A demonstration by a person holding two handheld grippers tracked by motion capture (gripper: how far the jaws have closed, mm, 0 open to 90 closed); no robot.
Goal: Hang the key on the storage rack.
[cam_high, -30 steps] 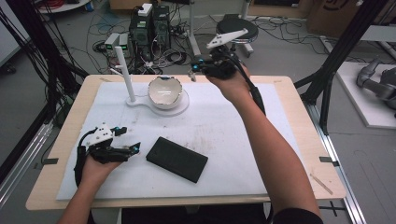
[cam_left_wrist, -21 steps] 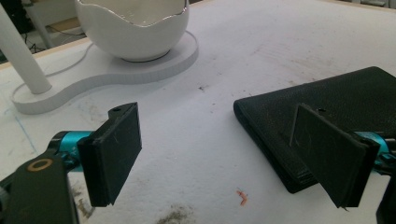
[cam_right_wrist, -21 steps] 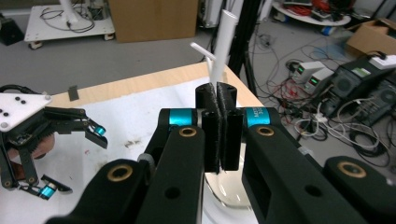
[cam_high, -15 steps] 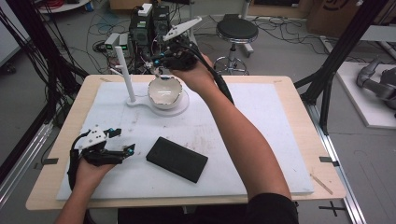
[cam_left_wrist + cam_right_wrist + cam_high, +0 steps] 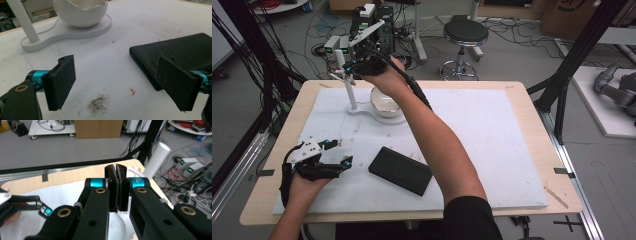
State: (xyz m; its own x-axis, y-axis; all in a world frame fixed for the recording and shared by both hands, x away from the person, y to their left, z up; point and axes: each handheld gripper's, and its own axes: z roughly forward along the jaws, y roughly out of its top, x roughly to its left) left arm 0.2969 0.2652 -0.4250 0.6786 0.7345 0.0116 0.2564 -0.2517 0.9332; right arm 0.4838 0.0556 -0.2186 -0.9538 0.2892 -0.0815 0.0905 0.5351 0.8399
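A white stand has a flat base (image 5: 362,111), an upright post (image 5: 347,85) and a round bowl (image 5: 384,102). My right gripper (image 5: 348,70) is raised at the back left, next to the post's top, beyond the bowl. In the right gripper view its jaws (image 5: 116,170) are pressed together with nothing between them, and the post (image 5: 156,160) stands just to their right. My left gripper (image 5: 341,152) hovers low over the mat at the front left, open and empty. A black flat case (image 5: 401,170) lies to its right; in the left gripper view the case (image 5: 175,50) sits behind the right jaw.
A white mat (image 5: 492,140) covers the wooden table (image 5: 532,100). The person's right forearm (image 5: 437,145) crosses the mat from the front to the stand. A dark smudge (image 5: 97,103) and a small red speck (image 5: 132,92) mark the mat. Cables and equipment crowd the floor (image 5: 377,25) behind.
My right gripper has swung left from the back middle of the table, over the bowl, to the post's top. My left gripper has stayed open at the front left.
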